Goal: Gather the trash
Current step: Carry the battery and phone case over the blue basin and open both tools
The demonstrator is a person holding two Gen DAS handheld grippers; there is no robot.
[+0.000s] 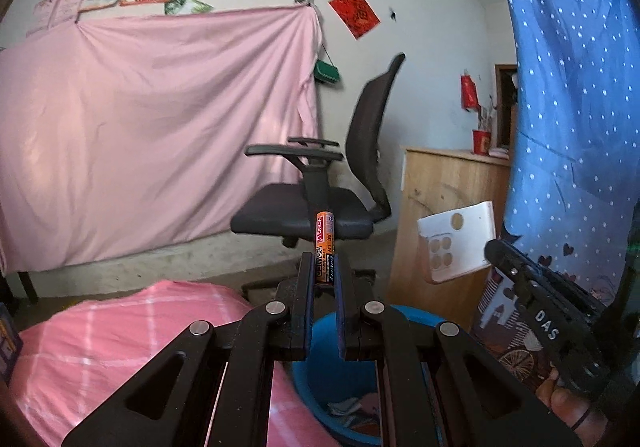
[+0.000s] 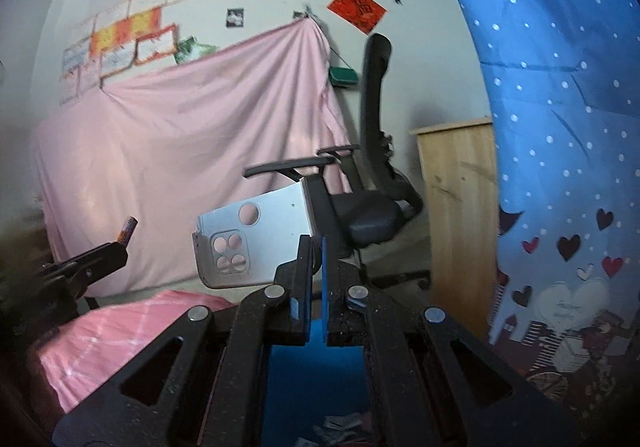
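Note:
My left gripper (image 1: 323, 267) is shut on an orange battery (image 1: 324, 243) that stands upright between its fingers; the battery (image 2: 127, 229) also shows at the left of the right wrist view, in the left gripper (image 2: 120, 245). My right gripper (image 2: 316, 247) is shut on the edge of a white phone case (image 2: 256, 243) with round camera holes. That phone case (image 1: 456, 243) hangs at the right of the left wrist view, in the right gripper (image 1: 490, 253), with a hand beneath. A blue bucket (image 1: 340, 379) with scraps inside sits just below both grippers.
A black office chair (image 1: 320, 187) stands ahead before a pink sheet (image 1: 160, 127) hung on the wall. A wooden cabinet (image 1: 448, 191) is to its right, a blue dotted curtain (image 1: 572, 87) at far right. Pink checked bedding (image 1: 120, 347) lies low left.

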